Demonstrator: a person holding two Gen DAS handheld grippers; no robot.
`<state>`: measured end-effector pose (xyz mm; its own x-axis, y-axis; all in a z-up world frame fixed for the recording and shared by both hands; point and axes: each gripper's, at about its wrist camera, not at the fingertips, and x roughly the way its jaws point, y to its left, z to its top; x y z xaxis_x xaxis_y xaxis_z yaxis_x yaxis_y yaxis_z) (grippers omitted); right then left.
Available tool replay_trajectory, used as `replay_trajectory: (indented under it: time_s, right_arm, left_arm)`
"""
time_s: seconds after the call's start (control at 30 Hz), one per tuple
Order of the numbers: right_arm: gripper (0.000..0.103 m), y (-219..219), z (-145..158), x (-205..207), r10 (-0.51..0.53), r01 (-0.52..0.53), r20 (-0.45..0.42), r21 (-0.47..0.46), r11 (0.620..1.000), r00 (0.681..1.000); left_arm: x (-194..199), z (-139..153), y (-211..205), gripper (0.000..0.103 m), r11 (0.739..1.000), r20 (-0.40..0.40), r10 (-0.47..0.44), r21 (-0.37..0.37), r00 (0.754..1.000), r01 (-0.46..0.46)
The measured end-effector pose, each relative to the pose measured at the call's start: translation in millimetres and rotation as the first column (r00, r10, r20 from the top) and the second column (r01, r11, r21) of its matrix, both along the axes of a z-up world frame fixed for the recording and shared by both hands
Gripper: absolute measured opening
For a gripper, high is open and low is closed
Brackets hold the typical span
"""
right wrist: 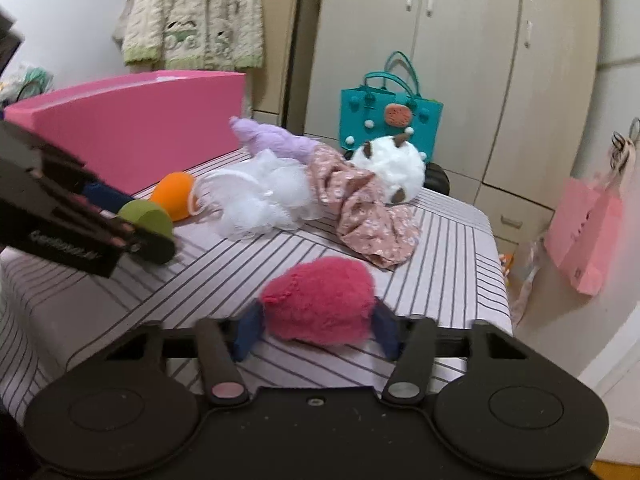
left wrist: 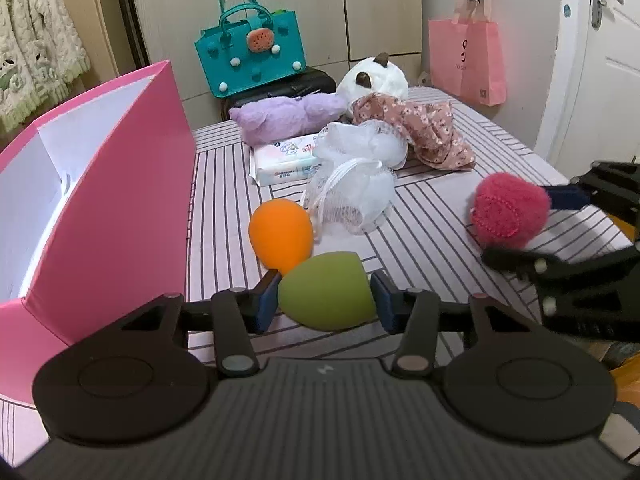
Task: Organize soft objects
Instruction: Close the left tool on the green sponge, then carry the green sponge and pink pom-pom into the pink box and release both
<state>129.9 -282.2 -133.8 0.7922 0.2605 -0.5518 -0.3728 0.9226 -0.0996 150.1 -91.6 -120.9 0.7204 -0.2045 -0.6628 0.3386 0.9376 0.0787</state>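
Note:
My left gripper [left wrist: 326, 300] is shut on a green sponge egg [left wrist: 326, 296], just above the striped table and right of the open pink box [left wrist: 116, 200]. An orange sponge egg [left wrist: 280, 232] lies just beyond it. My right gripper [right wrist: 316, 326] is shut on a fuzzy red pom-pom [right wrist: 318, 300] near the table's right side; both also show in the left wrist view, where the pom-pom [left wrist: 508, 210] sits in the right gripper [left wrist: 516, 224]. A white mesh puff [left wrist: 356, 184], a purple plush [left wrist: 288, 114], a floral cloth [left wrist: 424, 128] and a white plush [left wrist: 376, 78] lie further back.
A wipes pack [left wrist: 280, 162] lies behind the puff. A teal bag [left wrist: 250, 52] stands beyond the striped table [left wrist: 432, 216]. A pink paper bag [left wrist: 466, 56] hangs by the door on the right. Wardrobe doors [right wrist: 460, 60] stand behind.

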Motion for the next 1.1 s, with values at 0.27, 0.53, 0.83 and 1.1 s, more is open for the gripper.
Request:
replay_trajectory:
  time_s: [0.27, 0.53, 0.83, 1.1]
  right_arm:
    - [0.053, -11, 2, -7, 0.015, -0.013, -0.023, 0.104, 0.994, 1.0]
    - [0.053, -15, 10, -19, 0.032, -0.023, -0.055, 0.152, 0.988, 0.998]
    - [0.053, -13, 21, -28, 0.101, -0.061, -0.162, 0.235, 0.97, 0.982]
    - [0.053, -1, 37, -38, 0.189, -0.122, -0.226, 0.281, 0.952, 0.956]
  left_arm:
    - [-9, 5, 6, 0.047, 0.999, 0.001, -0.01, -0.047, 1.0, 0.01]
    - [-15, 11, 9, 0.047, 0.995, -0.023, -0.038, -0.098, 0.999, 0.035]
    - [-31, 22, 19, 0.047, 0.985, -0.105, -0.085, -0.158, 0.991, 0.067]
    - [-51, 37, 37, 0.047, 0.992, -0.087, -0.075, -0.11, 0.993, 0.065]
